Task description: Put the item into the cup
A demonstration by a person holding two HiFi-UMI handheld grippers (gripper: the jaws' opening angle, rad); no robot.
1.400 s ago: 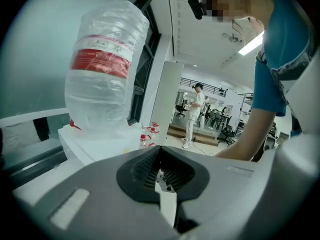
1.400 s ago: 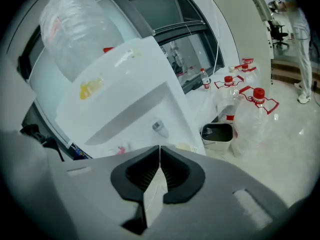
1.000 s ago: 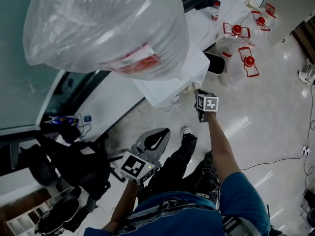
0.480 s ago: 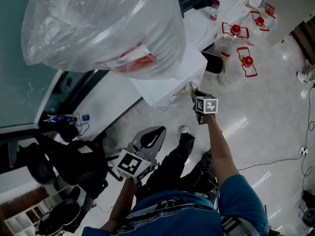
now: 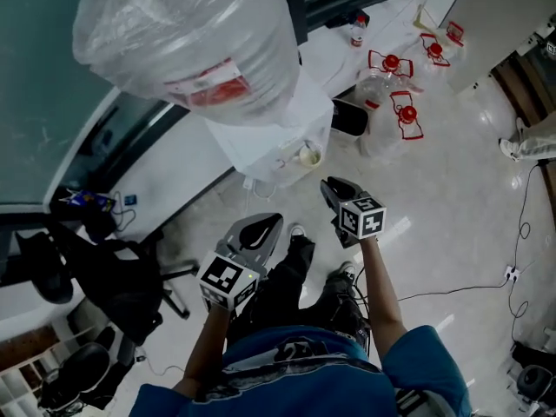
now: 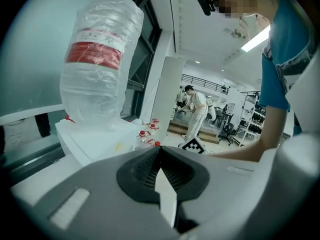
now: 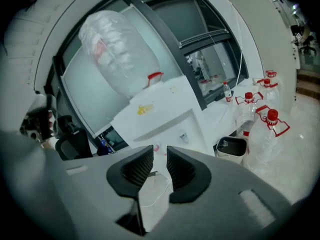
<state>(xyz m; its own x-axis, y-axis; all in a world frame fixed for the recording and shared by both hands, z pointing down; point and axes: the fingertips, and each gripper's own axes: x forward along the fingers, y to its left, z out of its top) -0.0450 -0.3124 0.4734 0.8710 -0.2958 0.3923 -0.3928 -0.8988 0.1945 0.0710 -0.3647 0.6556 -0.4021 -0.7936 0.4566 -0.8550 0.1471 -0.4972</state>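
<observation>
A small cup with something pale yellow in it stands in the tap recess of the white water dispenser. The dispenser carries a big plastic-wrapped water bottle. My right gripper hangs a short way below and to the right of the cup, clear of it. In the right gripper view its jaws stand slightly apart with nothing between them, pointing at the dispenser front. My left gripper is held lower, over the floor. Its jaws meet at the tips and hold nothing.
Several empty water jugs with red caps and a black-topped bin stand on the floor right of the dispenser. A dark office chair is at the left. A cable lies on the floor. Another person stands far off.
My right gripper has drawn back from the cup at the dispenser toward the body. The left gripper has barely moved. The head camera has shifted, so the dispenser sits higher in view.
</observation>
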